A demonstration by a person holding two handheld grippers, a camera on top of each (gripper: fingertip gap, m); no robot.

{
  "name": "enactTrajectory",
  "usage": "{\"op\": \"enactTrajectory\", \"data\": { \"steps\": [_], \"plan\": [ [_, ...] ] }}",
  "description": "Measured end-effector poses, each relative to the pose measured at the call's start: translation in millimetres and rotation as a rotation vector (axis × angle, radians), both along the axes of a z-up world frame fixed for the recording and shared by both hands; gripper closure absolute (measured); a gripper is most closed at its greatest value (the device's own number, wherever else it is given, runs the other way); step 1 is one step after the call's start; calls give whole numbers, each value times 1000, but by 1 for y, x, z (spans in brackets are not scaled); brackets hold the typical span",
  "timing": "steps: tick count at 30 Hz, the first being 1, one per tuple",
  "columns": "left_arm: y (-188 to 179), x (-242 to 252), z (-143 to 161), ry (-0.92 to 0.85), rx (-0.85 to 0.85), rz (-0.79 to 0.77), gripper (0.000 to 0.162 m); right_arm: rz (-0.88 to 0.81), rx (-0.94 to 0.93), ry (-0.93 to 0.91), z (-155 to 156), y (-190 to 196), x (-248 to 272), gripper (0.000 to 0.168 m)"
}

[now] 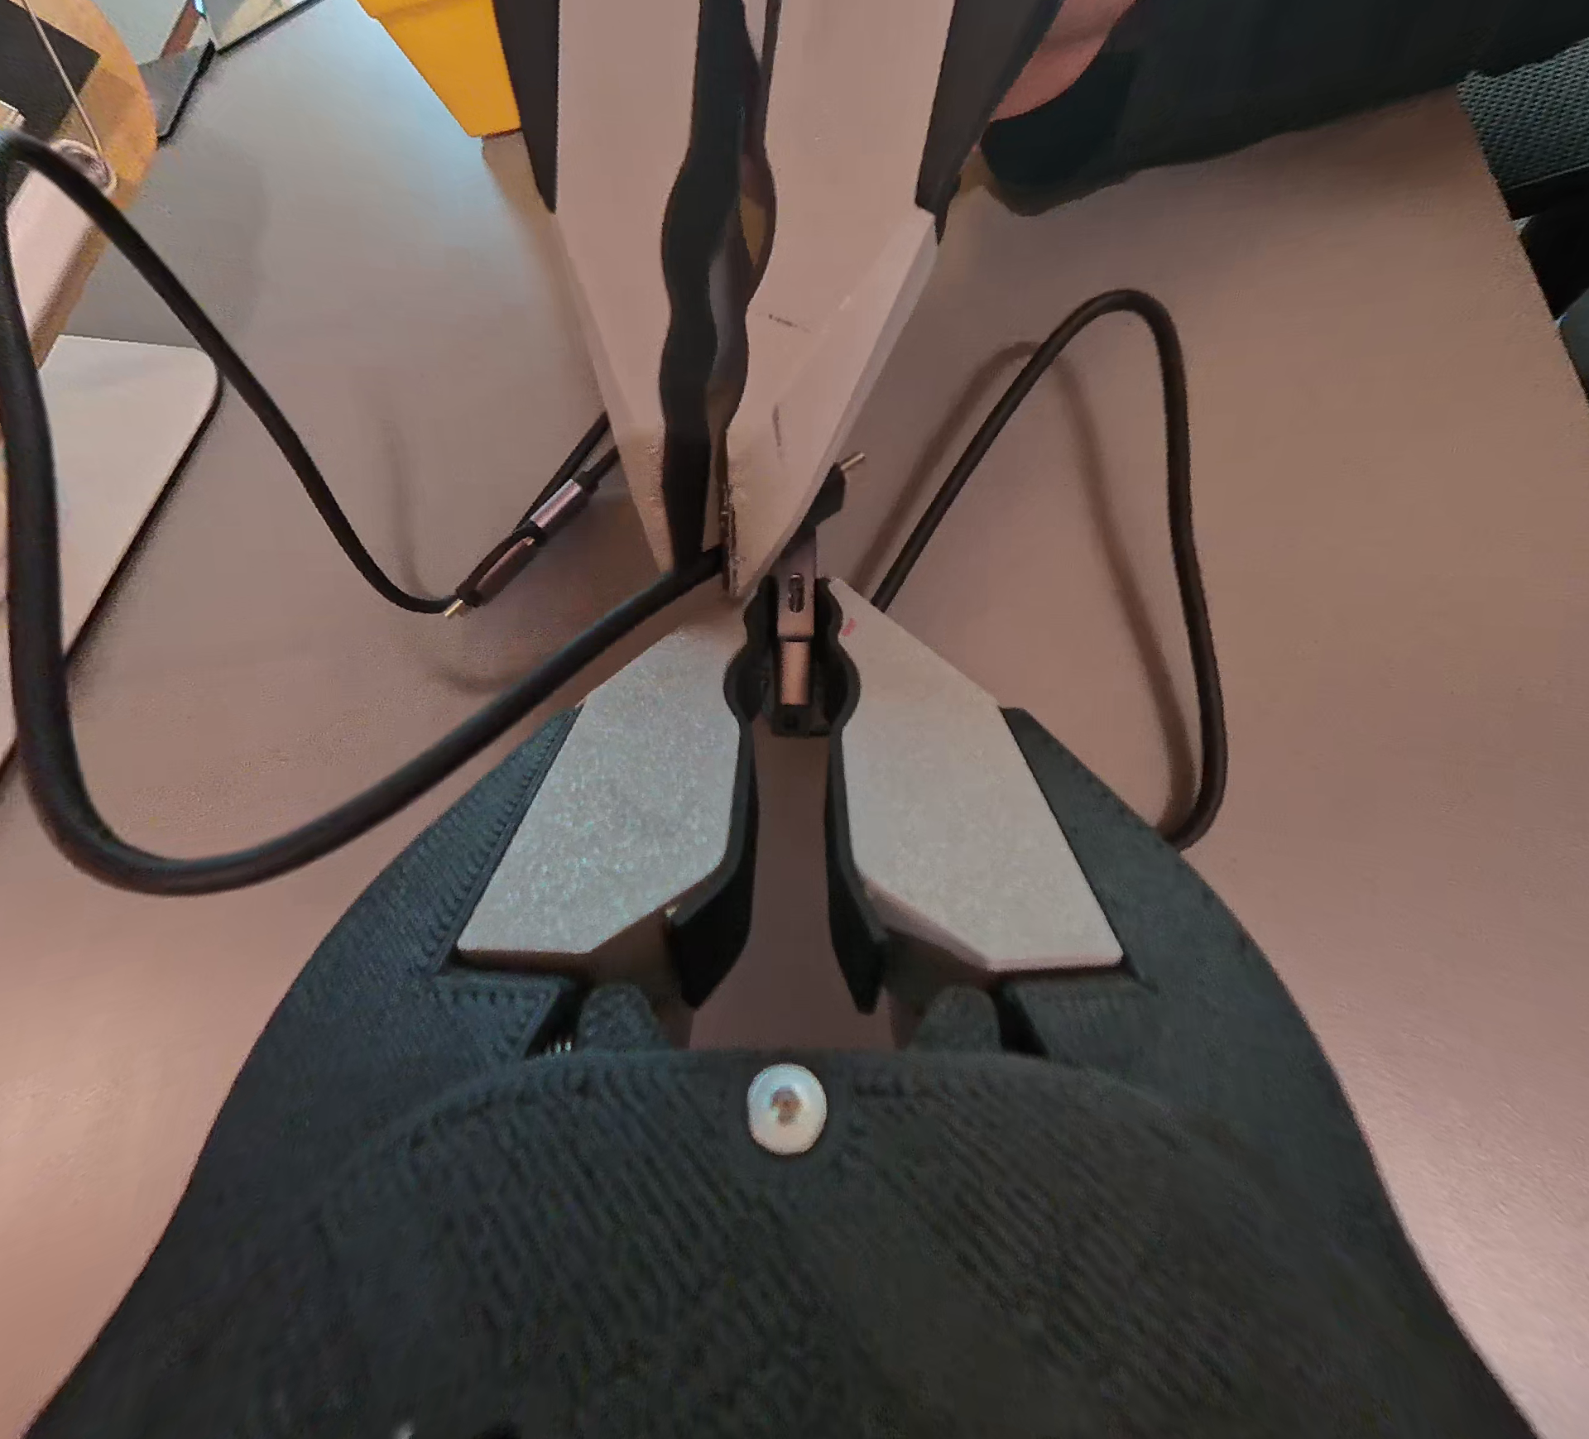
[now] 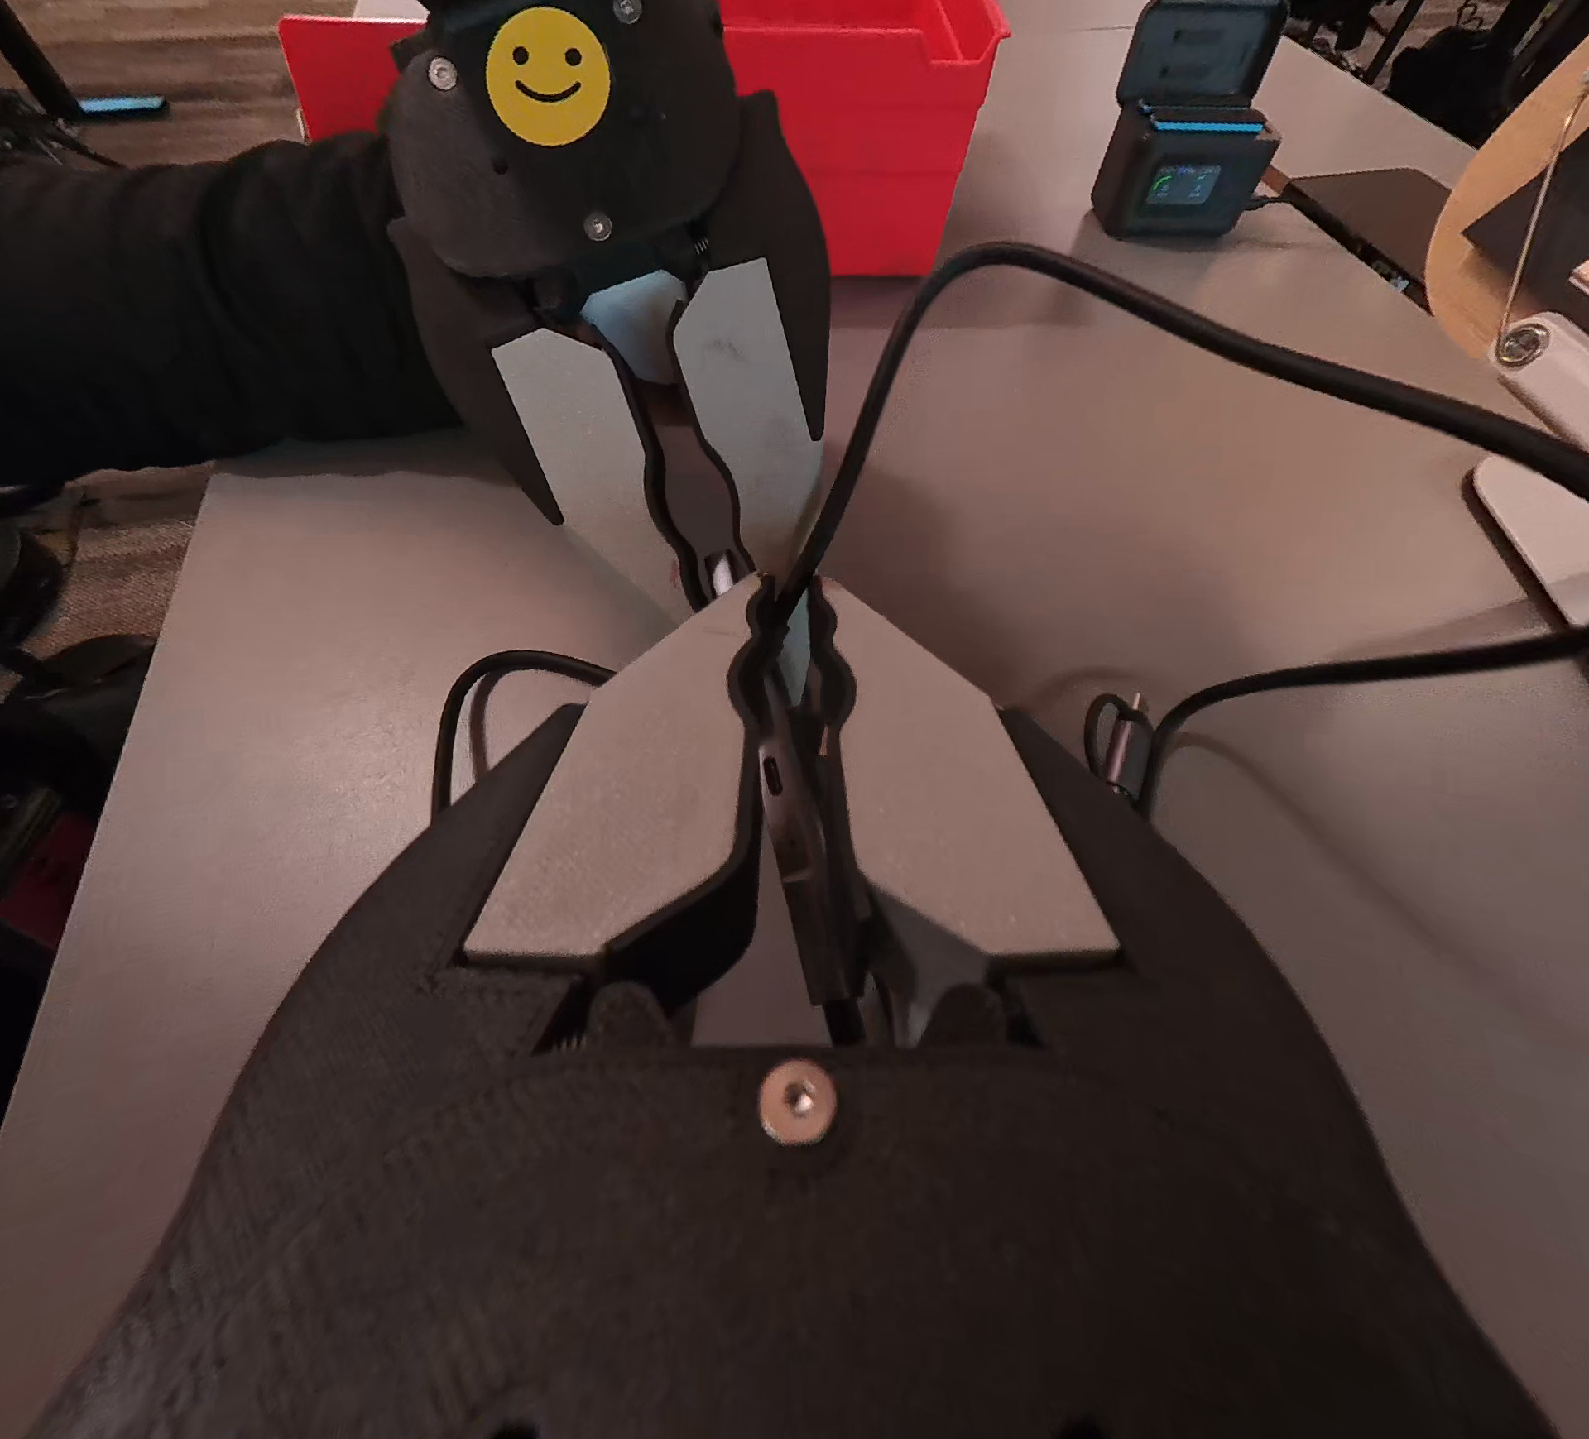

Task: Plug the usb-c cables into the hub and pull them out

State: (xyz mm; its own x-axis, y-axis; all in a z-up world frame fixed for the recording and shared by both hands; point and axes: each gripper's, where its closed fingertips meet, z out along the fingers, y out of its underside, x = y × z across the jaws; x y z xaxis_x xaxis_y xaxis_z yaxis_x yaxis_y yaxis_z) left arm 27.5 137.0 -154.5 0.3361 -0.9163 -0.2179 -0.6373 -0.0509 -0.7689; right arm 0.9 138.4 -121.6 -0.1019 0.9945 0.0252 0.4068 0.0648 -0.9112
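Gripped above the worktop, the hub is clenched by the left gripper, while a black usb-c cable is grasped by the right gripper.

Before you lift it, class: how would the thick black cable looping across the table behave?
Likely floppy: the thick black cable lies in loose curves. Its slack would probably drag over the table. It looks matte, so unlikely to slip.

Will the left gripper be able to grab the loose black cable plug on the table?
Probably not yet: the left gripper has its jaws shut on a grey metal plug. Otherwise the loose black cable plug lies unblocked to its left.
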Motion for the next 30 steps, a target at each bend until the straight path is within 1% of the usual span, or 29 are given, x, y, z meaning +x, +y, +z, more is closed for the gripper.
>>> {"op": "enactTrajectory", "data": {
  "steps": [6,10,14,16,18,20,24,27,30],
  "plan": [
    [1,-1,-6,20,-6,6,155,-15,-78,34,6,5,3,167],
    [2,-3,-13,48,-11,9,155,1,-163,154,27,6,5,167],
    [2,-1,-21,86,8,11,155,10,-256,230,38,9,9,167],
    [2,1,-23,85,11,17,153,-1,-263,246,40,13,9,168],
    [4,1,-21,82,20,32,148,-16,-248,250,40,15,9,168],
    [4,-1,-18,65,23,38,144,-32,-227,250,39,18,9,167],
    [1,1,5,-58,23,27,147,-50,-208,280,44,21,10,167],
    [3,4,23,-161,52,32,150,-18,-217,323,52,16,11,167],
    [5,13,39,-265,61,45,145,11,-205,367,60,8,9,167]
  ]
}}
